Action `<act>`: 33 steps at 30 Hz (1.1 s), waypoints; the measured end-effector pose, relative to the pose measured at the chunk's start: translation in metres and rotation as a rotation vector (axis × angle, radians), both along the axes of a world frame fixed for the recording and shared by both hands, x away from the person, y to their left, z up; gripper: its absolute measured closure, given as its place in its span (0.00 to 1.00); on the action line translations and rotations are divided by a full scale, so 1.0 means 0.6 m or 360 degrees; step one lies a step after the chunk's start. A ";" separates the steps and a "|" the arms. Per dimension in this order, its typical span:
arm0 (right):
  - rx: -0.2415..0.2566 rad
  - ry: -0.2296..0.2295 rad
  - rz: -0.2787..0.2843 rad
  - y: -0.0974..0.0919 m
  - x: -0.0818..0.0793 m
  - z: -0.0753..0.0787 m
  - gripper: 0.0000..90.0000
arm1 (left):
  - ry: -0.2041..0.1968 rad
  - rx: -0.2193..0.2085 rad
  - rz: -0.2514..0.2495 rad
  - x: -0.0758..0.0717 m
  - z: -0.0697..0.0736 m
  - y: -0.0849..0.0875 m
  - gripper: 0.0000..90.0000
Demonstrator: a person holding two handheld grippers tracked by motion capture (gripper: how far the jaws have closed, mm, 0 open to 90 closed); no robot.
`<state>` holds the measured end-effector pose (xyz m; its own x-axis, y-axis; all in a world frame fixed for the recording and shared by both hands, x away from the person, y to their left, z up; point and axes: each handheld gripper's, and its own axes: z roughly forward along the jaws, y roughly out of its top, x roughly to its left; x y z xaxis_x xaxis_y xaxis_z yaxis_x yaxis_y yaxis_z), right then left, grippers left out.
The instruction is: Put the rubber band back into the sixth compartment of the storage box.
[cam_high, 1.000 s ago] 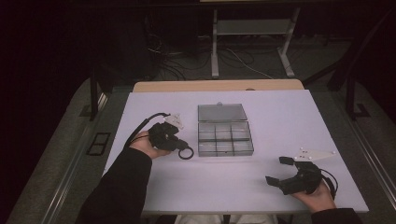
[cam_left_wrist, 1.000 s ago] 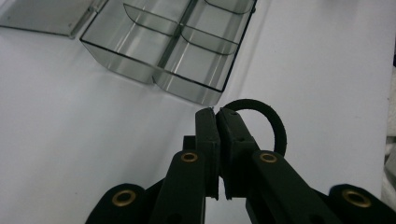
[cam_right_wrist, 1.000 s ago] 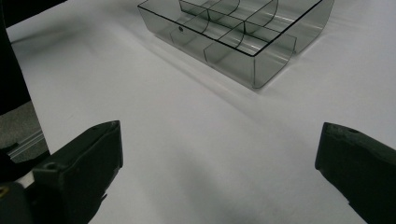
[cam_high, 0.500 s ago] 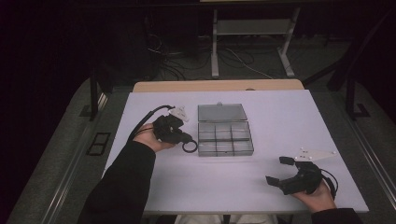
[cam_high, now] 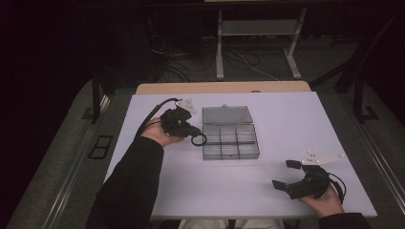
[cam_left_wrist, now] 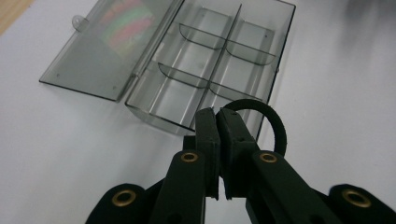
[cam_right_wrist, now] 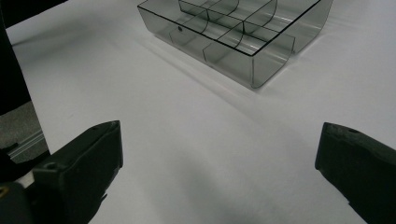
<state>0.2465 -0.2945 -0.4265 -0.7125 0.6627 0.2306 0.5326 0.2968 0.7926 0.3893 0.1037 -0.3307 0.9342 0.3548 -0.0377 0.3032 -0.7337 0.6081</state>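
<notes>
A clear grey compartment box (cam_high: 230, 140) lies on the white table (cam_high: 267, 114) with its lid (cam_high: 226, 114) folded open behind it; the compartments I can see look bare. My left gripper (cam_high: 193, 135) hovers at the box's left edge, shut on a black ring (cam_high: 198, 140). In the left gripper view the ring (cam_left_wrist: 266, 116) arcs out from between the closed jaws, over the near corner of the box (cam_left_wrist: 212, 70). My right gripper (cam_high: 289, 174) rests near the table's front right, jaws spread wide with nothing between them, pointing toward the box (cam_right_wrist: 238, 32).
The table's front and right parts are bare white surface. Beyond the far wooden edge (cam_high: 222, 88) stand metal stand legs (cam_high: 219, 52) and cables on a dark floor. A dark strip (cam_right_wrist: 14, 65) borders the table in the right gripper view.
My left gripper has carried the black ring up and to the right, from left of the box to its left edge. The right gripper has stayed put.
</notes>
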 end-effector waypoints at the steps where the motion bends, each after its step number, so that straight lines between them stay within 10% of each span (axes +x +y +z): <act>1: 0.0000 0.0000 0.0001 0.000 0.000 0.000 0.00 | -0.0008 0.0003 -0.0004 0.002 0.001 -0.002 0.95; 33: 0.0001 0.0001 0.0008 -0.002 0.000 0.000 0.00 | -0.0063 -0.0094 0.0048 0.046 0.012 -0.065 0.95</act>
<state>0.2465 -0.2954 -0.4263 -0.7155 0.6591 0.2315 0.5319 0.2991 0.7922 0.4167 0.0648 -0.3237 0.9243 0.3809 -0.0230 0.2996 -0.6869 0.6621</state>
